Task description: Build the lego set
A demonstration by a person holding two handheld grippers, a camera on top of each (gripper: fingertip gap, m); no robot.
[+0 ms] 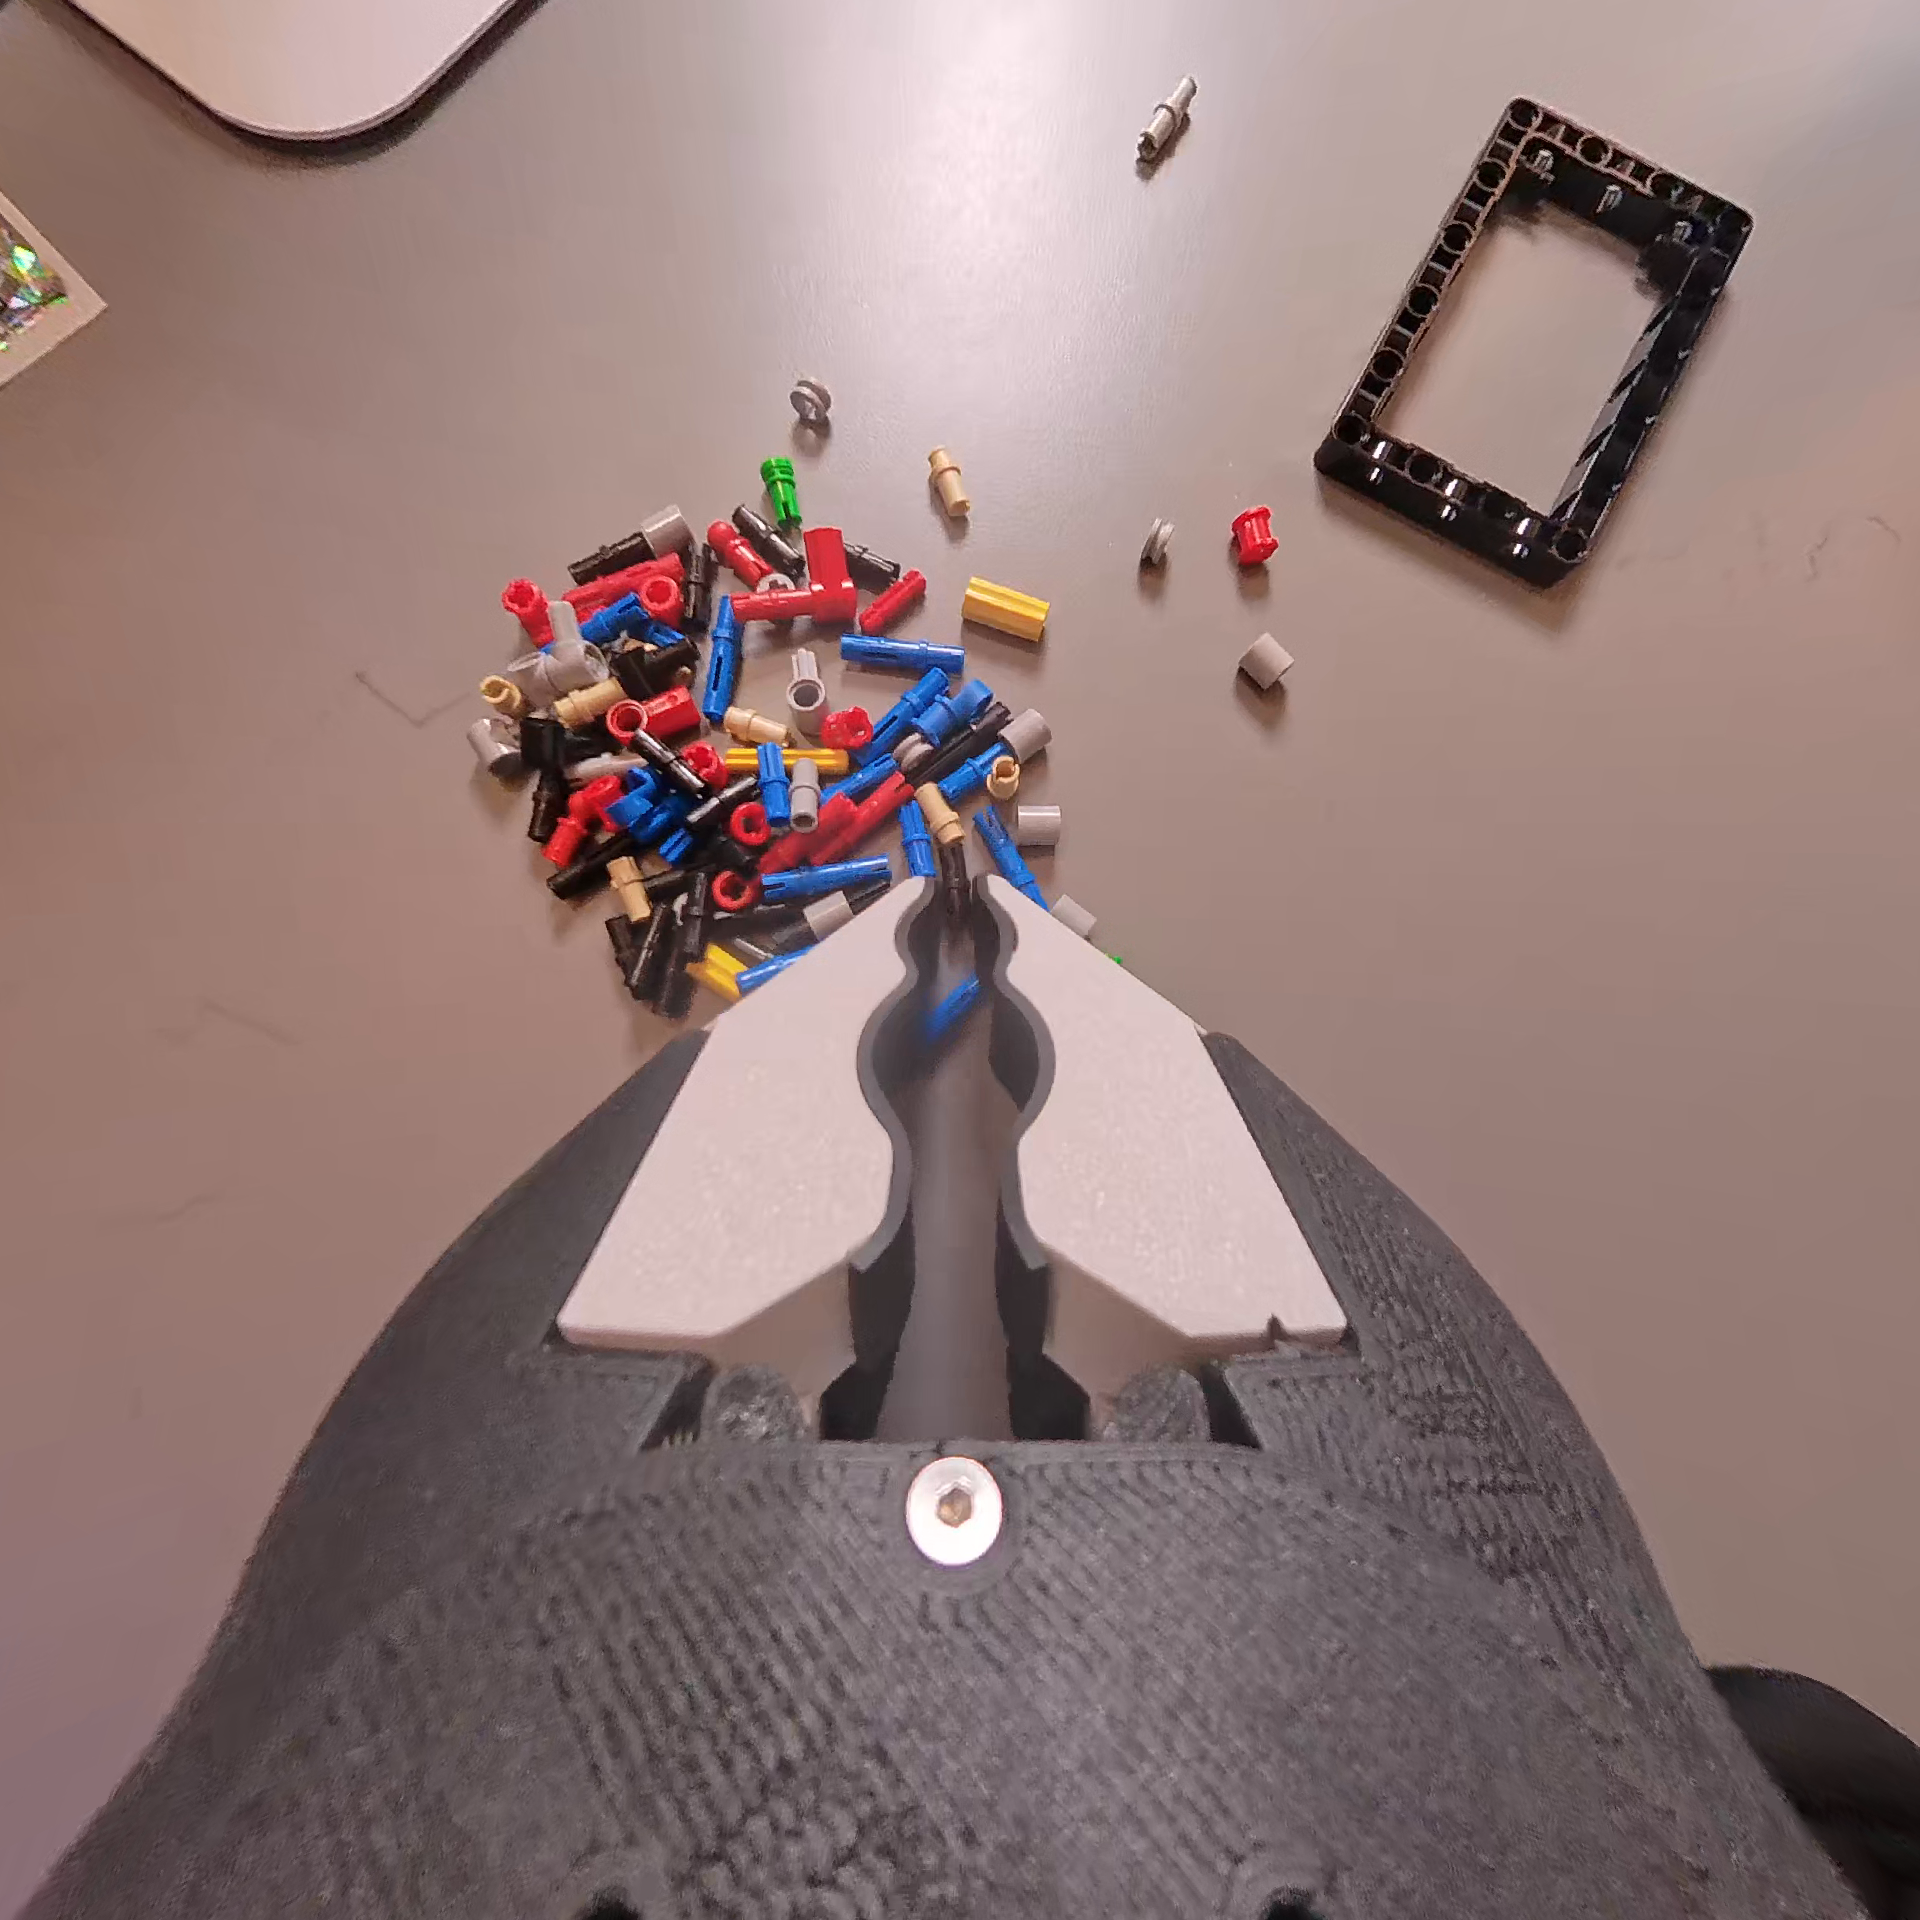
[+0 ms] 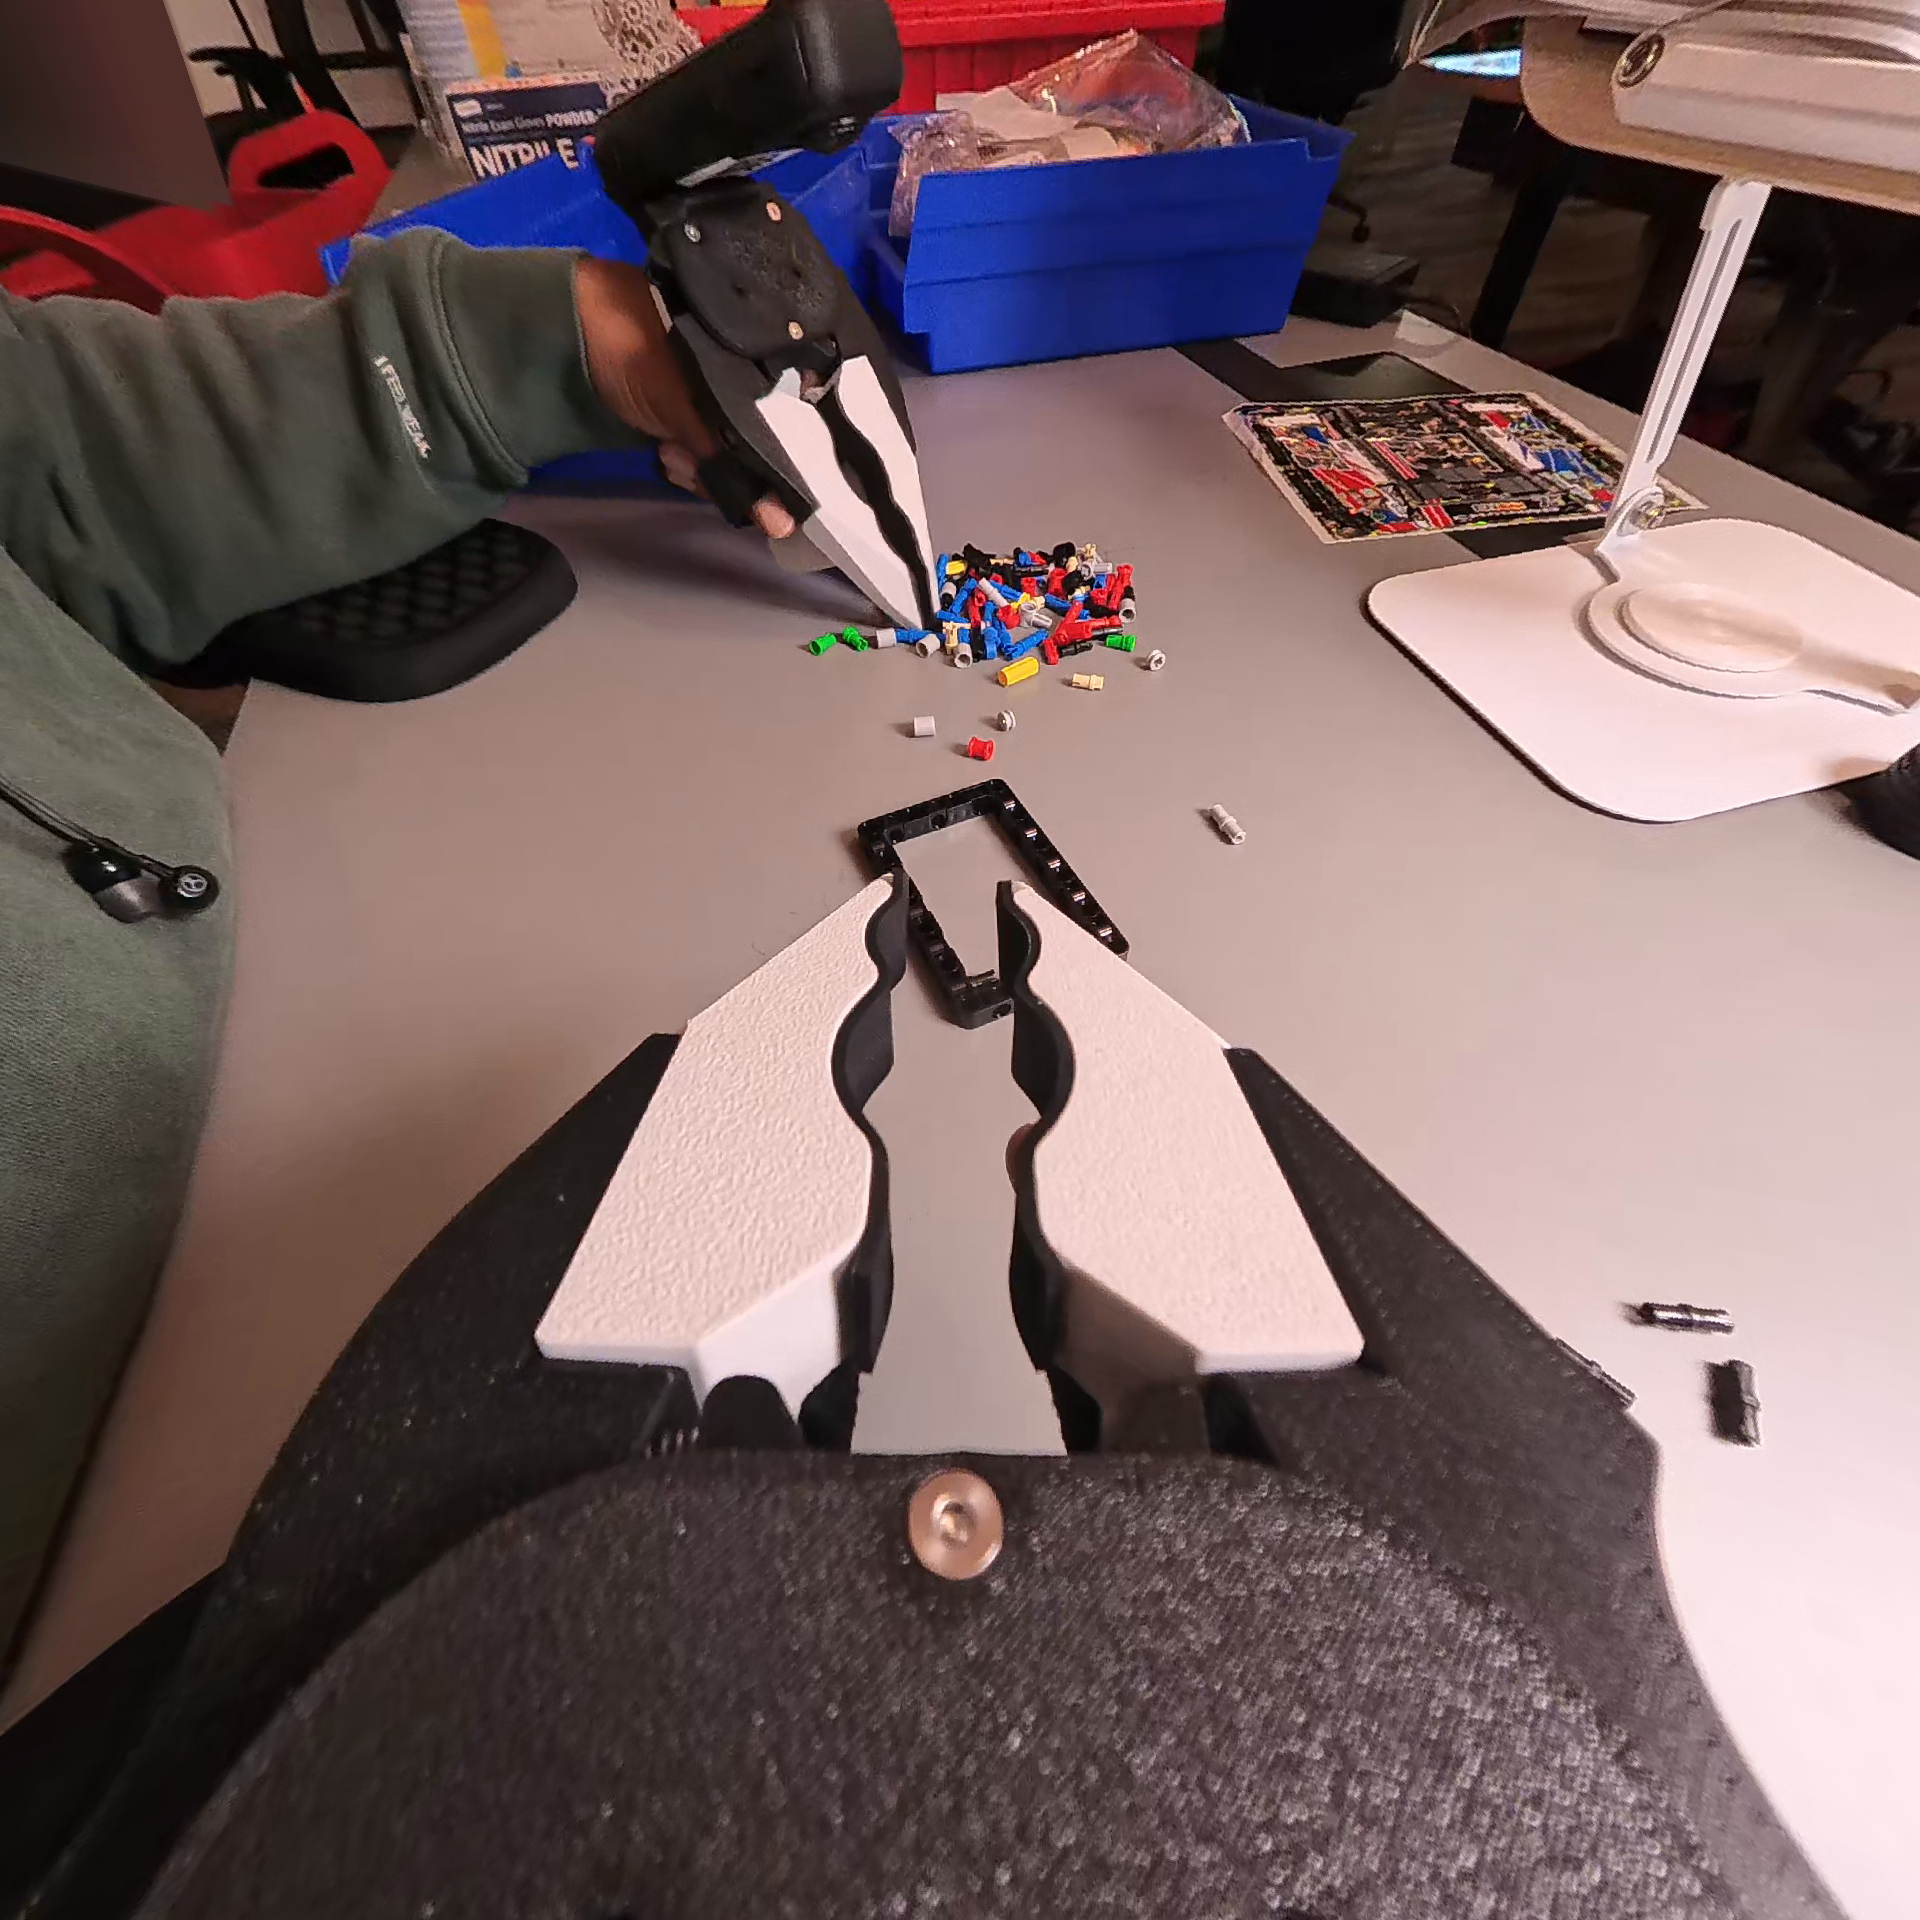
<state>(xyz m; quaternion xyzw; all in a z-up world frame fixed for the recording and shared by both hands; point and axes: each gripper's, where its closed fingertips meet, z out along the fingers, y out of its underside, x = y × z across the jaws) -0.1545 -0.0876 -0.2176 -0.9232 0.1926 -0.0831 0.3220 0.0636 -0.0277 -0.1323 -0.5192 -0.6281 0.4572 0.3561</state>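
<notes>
A pile of small pins and connectors [image 1: 769, 748] in red, blue, black, grey, tan and yellow lies on the grey table. My left gripper [image 1: 954, 885] is at the pile's near edge, its tips pinched on a small black pin [image 1: 951, 864]. In the right wrist view it [image 2: 916, 621] points steeply down into the pile [image 2: 1029, 613]. A black rectangular frame [image 1: 1429, 301] lies right of the pile. My right gripper [image 2: 951, 888] is open and empty just over that frame [image 2: 1049, 862], whose near corner shows between the fingers.
Loose pieces lie between pile and frame, such as a red bush [image 2: 978, 747] and a grey pin [image 2: 1226, 824]. Two black pins [image 2: 1683, 1317] lie at the right. A white lamp base [image 2: 1662, 675], a sticker sheet [image 2: 1434, 468] and blue bins [image 2: 1101, 239] stand beyond. Left tips to right tips: about 25 centimetres.
</notes>
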